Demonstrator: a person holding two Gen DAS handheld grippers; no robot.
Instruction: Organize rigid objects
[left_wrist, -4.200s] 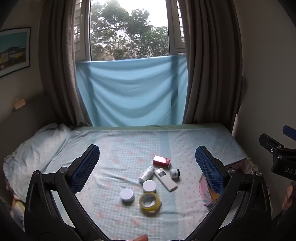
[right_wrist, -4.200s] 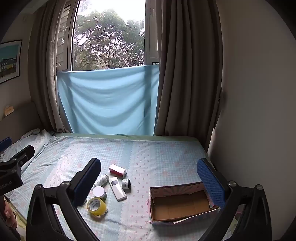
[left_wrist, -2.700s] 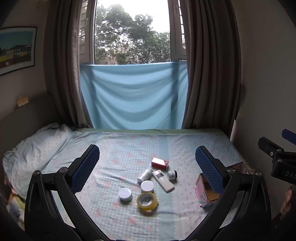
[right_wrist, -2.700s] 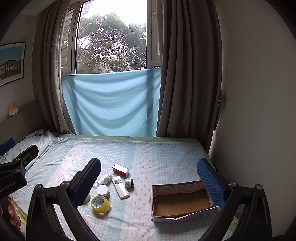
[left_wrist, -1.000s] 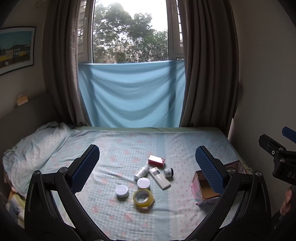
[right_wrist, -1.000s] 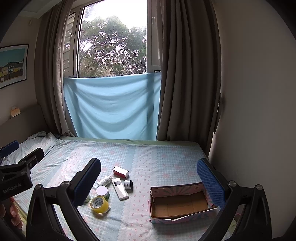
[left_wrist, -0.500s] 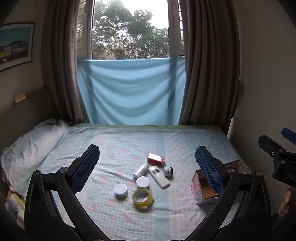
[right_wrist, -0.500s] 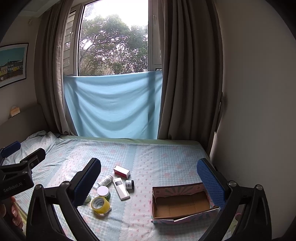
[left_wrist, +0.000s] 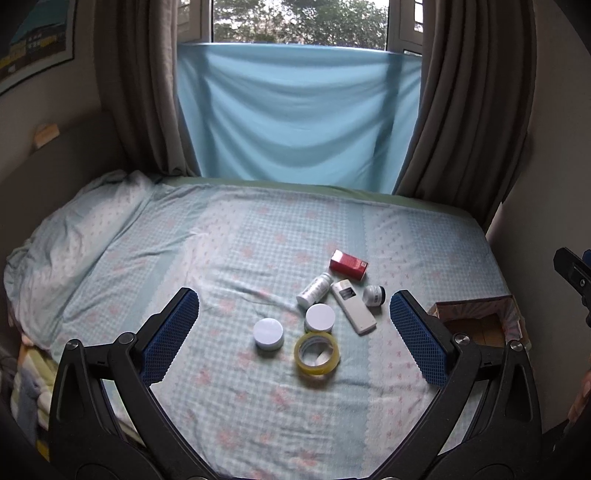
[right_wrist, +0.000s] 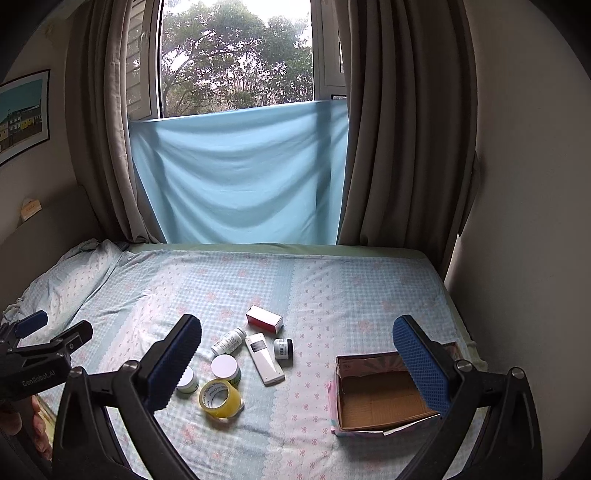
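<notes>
- Grippers: your left gripper (left_wrist: 293, 325) and right gripper (right_wrist: 295, 363) both spread wide, nothing held, both hovering above the bed (left_wrist: 236, 236).
- Step: pre-grasp, nothing packed yet. Items clustered mid-bed: tape (left_wrist: 316, 353), two jars (left_wrist: 269, 334), bottle (left_wrist: 314, 290), remote (left_wrist: 353, 306), red box (left_wrist: 348, 264). Carton (right_wrist: 380, 398) sits empty, well apart to their right.
- Next, imo: drop onto one item, prob tape since it's nearest, close, carry to carton.
- Views: right cam shows carton's bare inside; left cam only its corner.
</notes>
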